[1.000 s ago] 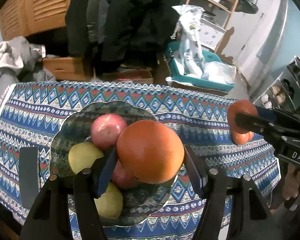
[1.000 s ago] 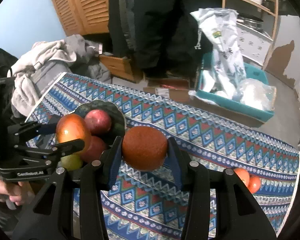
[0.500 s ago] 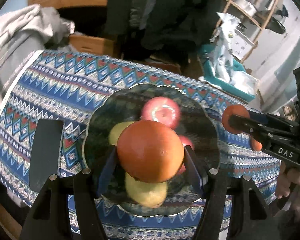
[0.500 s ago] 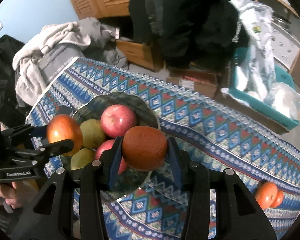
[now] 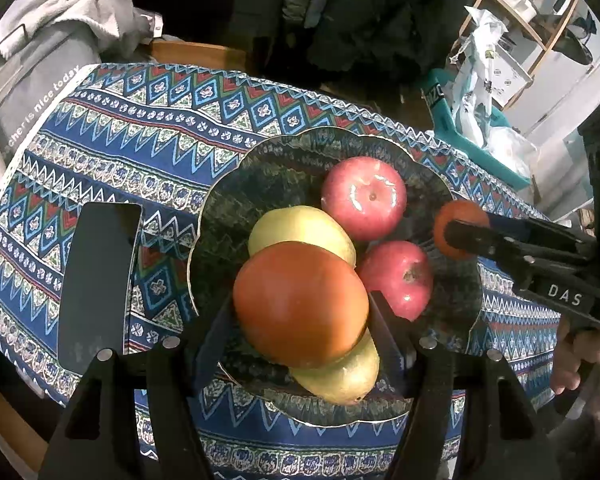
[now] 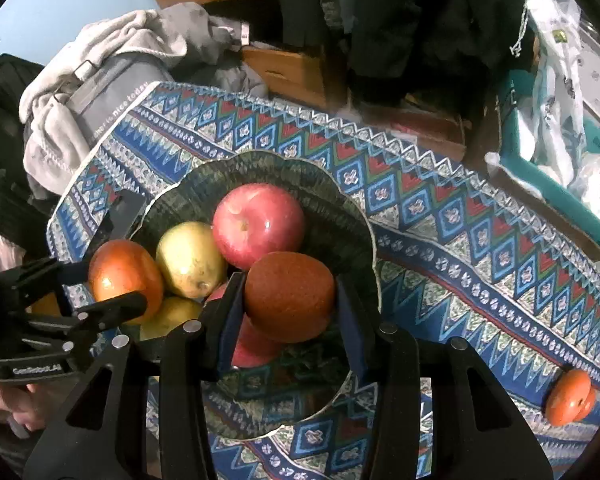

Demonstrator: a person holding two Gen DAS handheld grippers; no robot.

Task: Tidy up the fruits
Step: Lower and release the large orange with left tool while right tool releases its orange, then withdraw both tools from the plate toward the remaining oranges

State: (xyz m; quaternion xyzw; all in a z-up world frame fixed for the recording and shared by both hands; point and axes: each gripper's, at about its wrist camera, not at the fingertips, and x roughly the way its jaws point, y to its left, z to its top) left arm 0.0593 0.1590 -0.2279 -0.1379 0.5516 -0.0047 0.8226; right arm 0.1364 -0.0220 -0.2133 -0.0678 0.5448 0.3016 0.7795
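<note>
Reading "DAS" in white on the black right gripper (image 5: 458, 236), the left wrist view shows the left gripper (image 5: 300, 320) clamped on a smooth orange (image 5: 300, 304) above the scalloped green bowl (image 5: 228, 184). From the right wrist, "GenRobot.AI" marks the left gripper (image 6: 112, 280), while the right gripper (image 6: 290, 300) clamps a rough brownish round fruit (image 6: 290, 296) over the bowl's glossy apples (image 6: 258, 224).

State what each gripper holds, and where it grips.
Left gripper: large orange, pads on opposite sides. Right gripper: smaller, rougher orange, likewise by its sides.
</note>
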